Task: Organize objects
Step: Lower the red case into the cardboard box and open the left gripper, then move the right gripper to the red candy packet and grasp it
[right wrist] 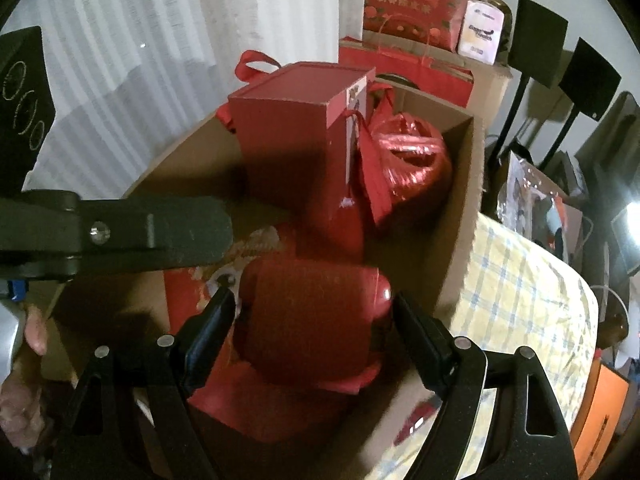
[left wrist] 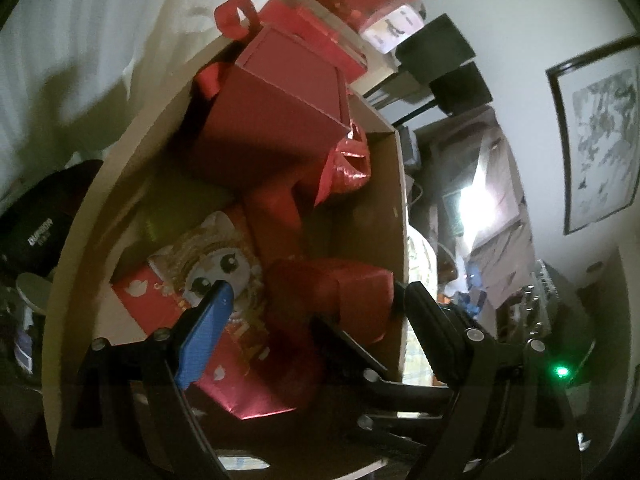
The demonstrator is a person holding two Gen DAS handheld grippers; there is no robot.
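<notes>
An open cardboard box (left wrist: 400,200) (right wrist: 464,200) holds a tall red gift box (left wrist: 272,120) (right wrist: 292,140), a shiny red foil bag (left wrist: 348,168) (right wrist: 408,160) and a red box printed with a cartoon cat (left wrist: 200,280). On top at the near end lies a soft red package (left wrist: 340,292) (right wrist: 312,320). My right gripper (right wrist: 313,301) is shut on it, one finger against each side. My left gripper (left wrist: 320,292) stands open around the same package, its blue pad clear of it. One left-gripper finger (right wrist: 160,232) crosses the right wrist view.
The box rests on a yellow checked cloth (right wrist: 520,300). Red gift bags (right wrist: 412,4) stand behind it, with black stands (right wrist: 540,24) to the right and a white curtain (right wrist: 140,60) to the left. A person's hand (right wrist: 36,328) shows at the left edge.
</notes>
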